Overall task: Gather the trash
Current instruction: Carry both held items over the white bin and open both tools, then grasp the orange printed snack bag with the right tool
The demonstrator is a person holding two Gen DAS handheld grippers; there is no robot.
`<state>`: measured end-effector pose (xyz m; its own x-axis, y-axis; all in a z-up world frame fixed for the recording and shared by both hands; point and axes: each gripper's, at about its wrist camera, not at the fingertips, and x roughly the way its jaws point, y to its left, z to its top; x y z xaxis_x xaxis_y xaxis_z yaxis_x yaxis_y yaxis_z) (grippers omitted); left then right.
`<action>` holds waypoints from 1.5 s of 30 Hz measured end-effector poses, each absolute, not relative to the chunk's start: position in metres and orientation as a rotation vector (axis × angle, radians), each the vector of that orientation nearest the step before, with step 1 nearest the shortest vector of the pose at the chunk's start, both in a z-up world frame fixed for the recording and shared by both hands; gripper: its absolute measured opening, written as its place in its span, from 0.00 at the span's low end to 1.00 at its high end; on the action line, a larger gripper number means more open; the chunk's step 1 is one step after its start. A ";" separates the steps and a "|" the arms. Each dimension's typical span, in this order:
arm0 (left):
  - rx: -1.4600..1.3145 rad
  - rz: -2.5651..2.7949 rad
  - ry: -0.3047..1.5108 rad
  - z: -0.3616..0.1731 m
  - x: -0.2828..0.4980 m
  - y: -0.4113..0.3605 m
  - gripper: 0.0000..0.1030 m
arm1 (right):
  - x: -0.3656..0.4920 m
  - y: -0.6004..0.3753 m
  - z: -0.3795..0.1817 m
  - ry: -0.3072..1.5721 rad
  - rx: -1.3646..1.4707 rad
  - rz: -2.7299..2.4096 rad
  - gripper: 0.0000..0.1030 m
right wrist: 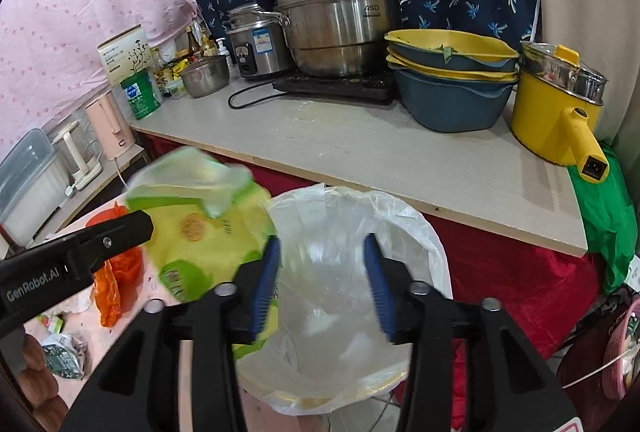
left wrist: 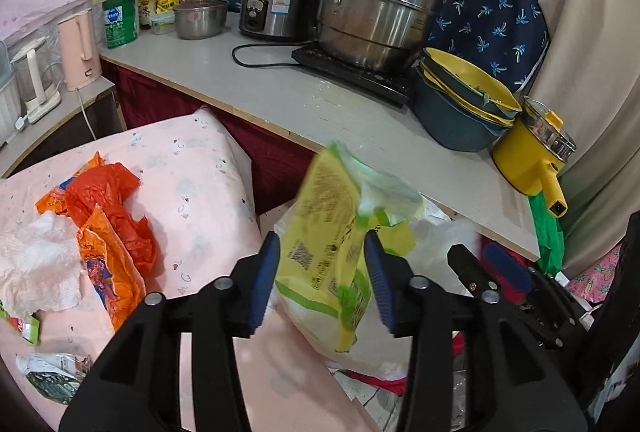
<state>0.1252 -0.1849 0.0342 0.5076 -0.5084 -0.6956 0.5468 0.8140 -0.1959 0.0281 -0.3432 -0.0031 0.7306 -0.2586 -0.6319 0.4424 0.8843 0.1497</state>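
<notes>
A yellow-green snack wrapper (left wrist: 332,232) sits between the fingers of my left gripper (left wrist: 322,280), whose jaws stand wide; the wrapper is blurred and I cannot tell if the pads touch it. It also shows in the right wrist view (right wrist: 200,228), at the rim of a white bin bag (right wrist: 344,272). My right gripper (right wrist: 322,280) is open and empty over the bag's mouth. An orange plastic bag (left wrist: 112,224), white tissue (left wrist: 36,264) and a crumpled silver-green wrapper (left wrist: 52,376) lie on the pink cloth (left wrist: 192,160).
A grey counter (left wrist: 320,100) behind the bag carries a steel steamer pot (left wrist: 376,20), a rice cooker (left wrist: 272,4), stacked blue-yellow basins (left wrist: 464,104) and a yellow electric pot (left wrist: 536,152). A pink kettle (left wrist: 78,48) stands at the left.
</notes>
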 end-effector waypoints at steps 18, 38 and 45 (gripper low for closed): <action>0.035 -0.483 0.761 0.048 0.120 -0.108 0.63 | 0.031 -0.289 0.034 0.576 0.247 -0.295 0.59; -0.050 -0.145 0.807 0.022 0.143 0.067 0.65 | 0.087 -0.166 0.011 0.676 0.187 -0.044 0.59; -0.080 -0.085 0.844 0.002 0.154 0.105 0.65 | 0.117 -0.137 -0.017 0.746 0.185 0.003 0.59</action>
<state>0.1535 0.1048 0.0020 0.6618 -0.1064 -0.7421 0.0430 0.9936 -0.1041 0.1173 -0.1373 -0.0169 0.7354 0.0681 -0.6742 0.0635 0.9836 0.1687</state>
